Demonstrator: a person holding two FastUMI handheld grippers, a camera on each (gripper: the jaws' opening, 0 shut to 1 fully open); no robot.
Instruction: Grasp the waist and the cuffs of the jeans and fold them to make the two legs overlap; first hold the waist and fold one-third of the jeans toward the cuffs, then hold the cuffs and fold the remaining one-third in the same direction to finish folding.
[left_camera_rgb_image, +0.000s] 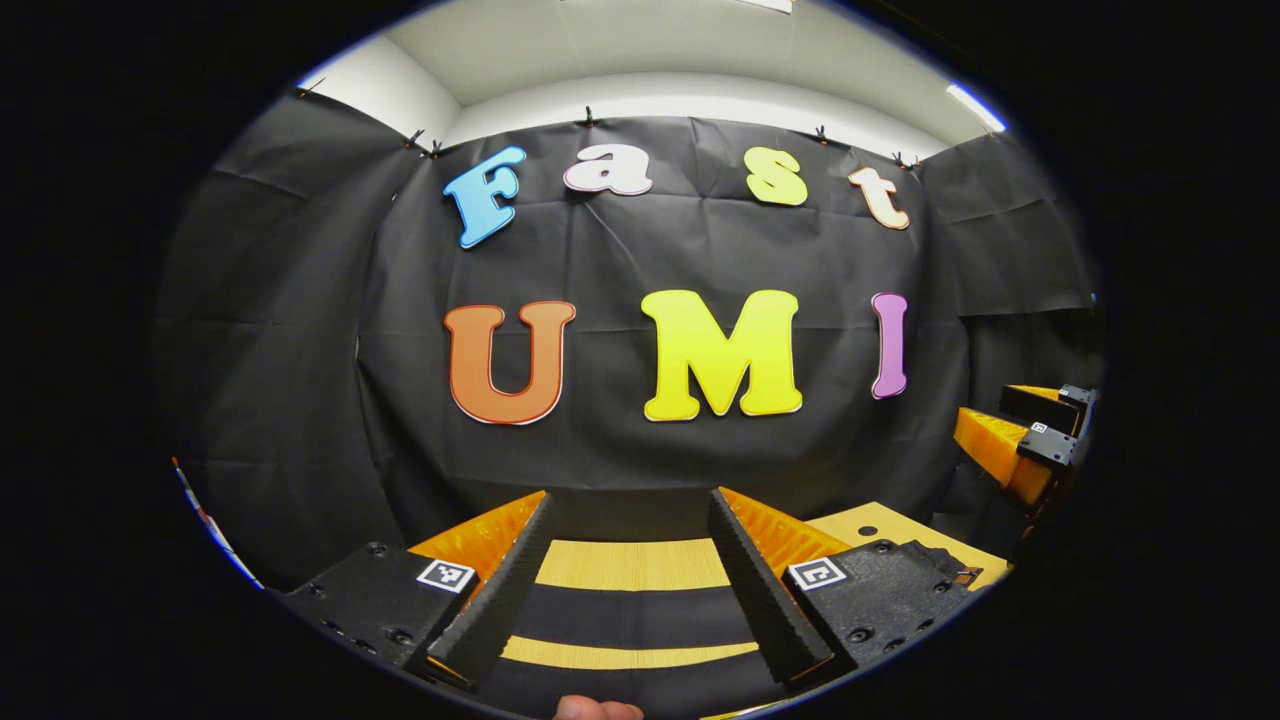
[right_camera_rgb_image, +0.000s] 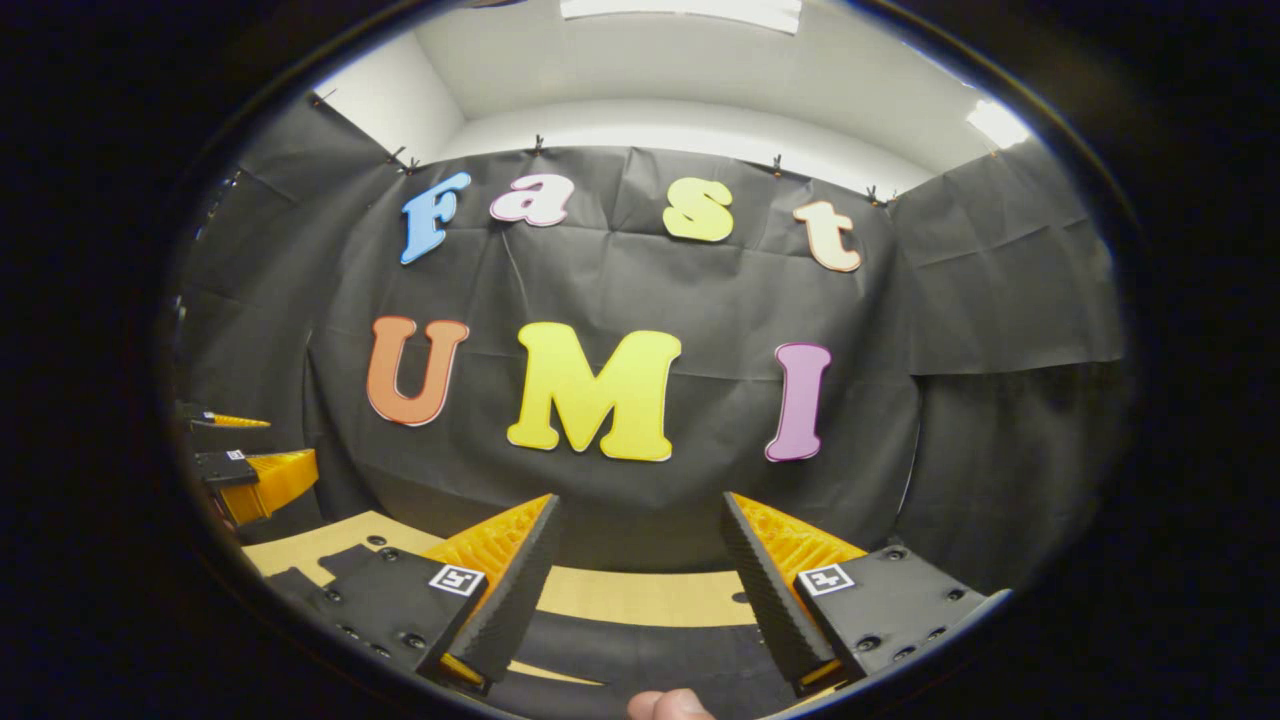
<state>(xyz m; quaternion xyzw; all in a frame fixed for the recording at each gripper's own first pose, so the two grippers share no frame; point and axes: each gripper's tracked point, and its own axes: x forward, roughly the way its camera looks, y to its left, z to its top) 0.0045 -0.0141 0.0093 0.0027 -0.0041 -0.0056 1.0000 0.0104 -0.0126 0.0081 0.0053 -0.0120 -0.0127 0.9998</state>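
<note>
Both the left tongs (left_camera_rgb_image: 628, 580) and right tongs (right_camera_rgb_image: 632, 585) stand apart, empty and level, aimed at the booth wall, while dark cloth (probably the jeans (left_camera_rgb_image: 625, 615)) lies below them on the bench (left_camera_rgb_image: 630, 563), so either must dip down.

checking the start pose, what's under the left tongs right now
Below the open left tongs lies a light wooden table crossed by a dark band, possibly cloth; I cannot tell. The tongs' own bodies cover the rest.
</note>
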